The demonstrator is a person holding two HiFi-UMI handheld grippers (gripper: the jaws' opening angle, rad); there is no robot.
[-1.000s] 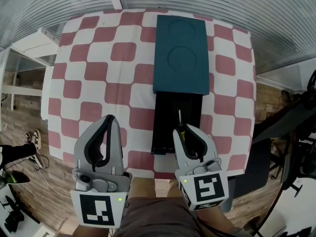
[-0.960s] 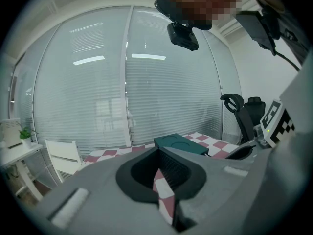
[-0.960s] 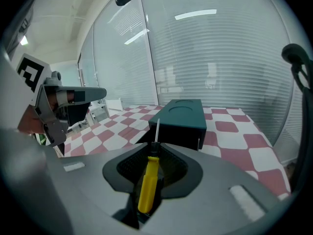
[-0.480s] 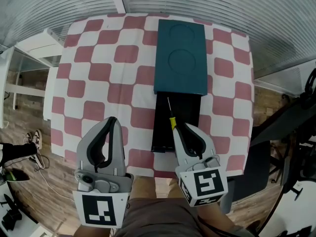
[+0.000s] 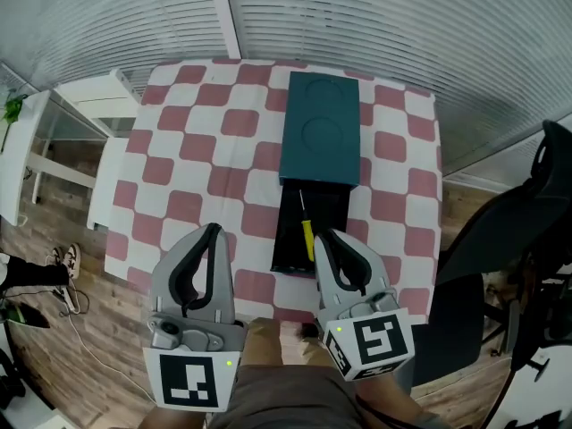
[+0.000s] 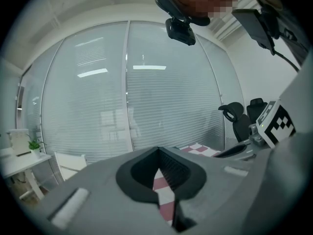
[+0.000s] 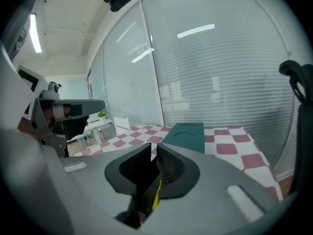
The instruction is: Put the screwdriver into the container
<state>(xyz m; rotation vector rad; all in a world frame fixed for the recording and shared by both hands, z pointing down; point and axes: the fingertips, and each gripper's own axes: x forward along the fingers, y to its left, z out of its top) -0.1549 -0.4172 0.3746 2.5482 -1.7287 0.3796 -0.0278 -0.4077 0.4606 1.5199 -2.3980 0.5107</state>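
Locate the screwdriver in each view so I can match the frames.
Head view: screwdriver lower centre, yellow handle at the right gripper tips, shaft over the black container.
Left gripper view: not in it.
Right gripper view: bottom centre, its yellow handle a sliver between the shut jaws.
Shared landmark: the red-and-white checked tablecloth, in all three views.

Container (image 5: 332, 231): near half open from above, far half closed off by the teal cover (image 5: 320, 128). Screwdriver (image 5: 307, 235) crosses the opening. Checked table (image 5: 197, 177) left of the container bare, passable. Chair (image 5: 487, 257) crowds the right edge.
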